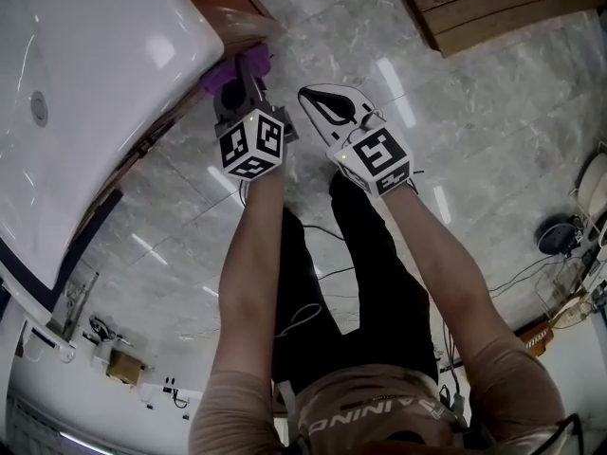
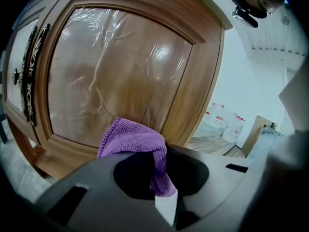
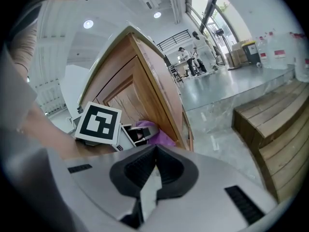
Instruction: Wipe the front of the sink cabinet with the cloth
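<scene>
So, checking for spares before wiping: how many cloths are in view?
1: the purple cloth, clamped in the left gripper, by the cabinet door. Others could be hidden out of frame.

A glossy grey marble floor (image 1: 493, 93) shows streaks of reflected strip light. Wooden steps (image 3: 275, 124) stand on it. Far beyond the steps, tall windows (image 3: 212, 13) let in daylight, and a dark railing (image 3: 175, 36) runs high up, left of the steps. Above, the white ceiling holds round recessed lamps (image 3: 88, 24). Well apart from the steps, thin cables (image 1: 531, 273) trail over the floor.
</scene>
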A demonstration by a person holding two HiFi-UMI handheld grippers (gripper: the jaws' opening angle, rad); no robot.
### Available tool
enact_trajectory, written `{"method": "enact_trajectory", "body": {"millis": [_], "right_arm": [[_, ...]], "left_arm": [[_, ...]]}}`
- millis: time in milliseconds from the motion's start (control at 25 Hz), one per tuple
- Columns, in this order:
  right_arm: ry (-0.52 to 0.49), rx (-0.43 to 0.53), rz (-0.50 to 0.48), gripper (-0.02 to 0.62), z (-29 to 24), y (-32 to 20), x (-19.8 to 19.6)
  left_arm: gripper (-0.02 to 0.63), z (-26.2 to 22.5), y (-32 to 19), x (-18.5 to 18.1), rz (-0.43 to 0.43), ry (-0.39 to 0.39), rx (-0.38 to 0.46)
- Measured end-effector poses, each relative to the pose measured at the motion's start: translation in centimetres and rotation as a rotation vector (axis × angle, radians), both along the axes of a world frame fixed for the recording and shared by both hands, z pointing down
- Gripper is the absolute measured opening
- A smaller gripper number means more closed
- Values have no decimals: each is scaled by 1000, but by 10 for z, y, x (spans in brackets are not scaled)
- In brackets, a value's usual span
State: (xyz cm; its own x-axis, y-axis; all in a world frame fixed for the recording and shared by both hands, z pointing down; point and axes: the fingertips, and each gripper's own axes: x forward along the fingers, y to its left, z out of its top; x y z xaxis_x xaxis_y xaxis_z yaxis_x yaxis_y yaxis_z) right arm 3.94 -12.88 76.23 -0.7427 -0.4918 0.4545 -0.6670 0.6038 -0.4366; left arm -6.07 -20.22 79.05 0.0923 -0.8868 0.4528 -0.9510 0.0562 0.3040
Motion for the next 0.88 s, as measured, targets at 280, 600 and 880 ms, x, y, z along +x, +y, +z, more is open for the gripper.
{"method": "enact_trajectory", "body": {"millis": [280,600,880], "right_arm": [[-10,-16,28,11,5,-6,25],[-5,-1,41,11,-5,-10,48],[-2,27,34,11,-40,-5,51]], "left_arm": [[37,4,0,22,0,5,-14],[37,-2,-9,54,78,1,-19],[37,-43,12,77,169,-5,13]]}}
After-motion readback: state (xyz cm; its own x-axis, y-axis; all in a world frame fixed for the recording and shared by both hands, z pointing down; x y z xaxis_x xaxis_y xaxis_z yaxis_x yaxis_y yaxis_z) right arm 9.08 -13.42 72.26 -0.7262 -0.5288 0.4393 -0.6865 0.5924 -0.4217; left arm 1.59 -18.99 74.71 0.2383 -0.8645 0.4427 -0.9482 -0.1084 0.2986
